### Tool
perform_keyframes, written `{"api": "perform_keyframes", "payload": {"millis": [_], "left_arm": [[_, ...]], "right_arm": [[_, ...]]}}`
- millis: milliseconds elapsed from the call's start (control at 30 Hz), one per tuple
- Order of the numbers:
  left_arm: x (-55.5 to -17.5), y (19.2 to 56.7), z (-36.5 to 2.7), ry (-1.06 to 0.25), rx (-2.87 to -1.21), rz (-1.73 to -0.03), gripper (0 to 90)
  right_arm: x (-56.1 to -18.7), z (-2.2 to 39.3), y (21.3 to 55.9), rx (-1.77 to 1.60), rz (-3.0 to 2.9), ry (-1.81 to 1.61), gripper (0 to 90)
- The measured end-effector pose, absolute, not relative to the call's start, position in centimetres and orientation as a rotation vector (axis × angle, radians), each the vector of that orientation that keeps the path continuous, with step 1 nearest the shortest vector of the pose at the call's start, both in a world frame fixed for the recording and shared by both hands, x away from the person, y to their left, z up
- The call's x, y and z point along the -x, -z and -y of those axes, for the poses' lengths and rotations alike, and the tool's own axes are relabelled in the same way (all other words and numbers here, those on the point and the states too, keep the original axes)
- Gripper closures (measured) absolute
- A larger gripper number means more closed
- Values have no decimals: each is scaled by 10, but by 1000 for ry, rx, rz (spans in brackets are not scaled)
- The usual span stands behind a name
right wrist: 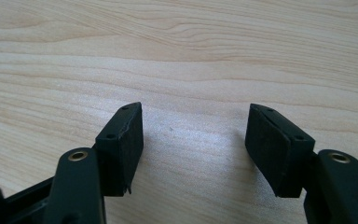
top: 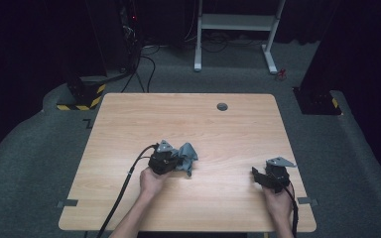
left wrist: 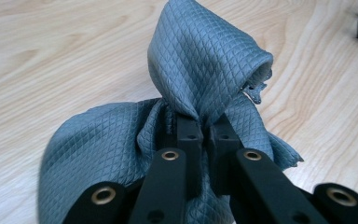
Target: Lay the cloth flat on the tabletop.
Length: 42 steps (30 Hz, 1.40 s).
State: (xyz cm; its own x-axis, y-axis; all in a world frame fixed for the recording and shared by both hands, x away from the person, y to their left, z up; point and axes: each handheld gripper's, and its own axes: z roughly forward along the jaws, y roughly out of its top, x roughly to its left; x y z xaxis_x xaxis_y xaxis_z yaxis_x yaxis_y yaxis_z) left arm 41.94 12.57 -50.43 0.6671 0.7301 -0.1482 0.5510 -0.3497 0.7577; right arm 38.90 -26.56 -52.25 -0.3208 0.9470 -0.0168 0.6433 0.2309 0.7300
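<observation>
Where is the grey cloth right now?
In the high view the grey cloth sits left of the middle of the wooden table, bunched up and pinched in the left gripper. The open right gripper is far off on the other side.

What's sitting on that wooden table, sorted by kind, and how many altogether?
Grey cloth: 1, pinched in the left claw
Hand-held claws: 2, the right claw open over bare wood
Total: 3 things on the table
</observation>
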Motion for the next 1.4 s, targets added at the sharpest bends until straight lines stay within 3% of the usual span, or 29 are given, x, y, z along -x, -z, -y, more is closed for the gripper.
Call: {"api": "perform_keyframes", "payload": {"millis": [633, 867, 1100, 1400], "left_arm": [[-430, 495, -60, -186, -2057, -855, 859], [-435, 508, -50, -191, -2092, -867, 843], [-427, 503, -54, -247, -2074, -888, 653], [-406, 495, -70, -258, -2079, -890, 588]], "right_arm": [[-389, 265, 523, -1459, -2047, -874, 373], [-389, 265, 523, -1455, -2049, -878, 374], [-389, 265, 522, -1443, -2055, -884, 412], [-384, 257, 522, -1403, -2094, -927, 600]]}}
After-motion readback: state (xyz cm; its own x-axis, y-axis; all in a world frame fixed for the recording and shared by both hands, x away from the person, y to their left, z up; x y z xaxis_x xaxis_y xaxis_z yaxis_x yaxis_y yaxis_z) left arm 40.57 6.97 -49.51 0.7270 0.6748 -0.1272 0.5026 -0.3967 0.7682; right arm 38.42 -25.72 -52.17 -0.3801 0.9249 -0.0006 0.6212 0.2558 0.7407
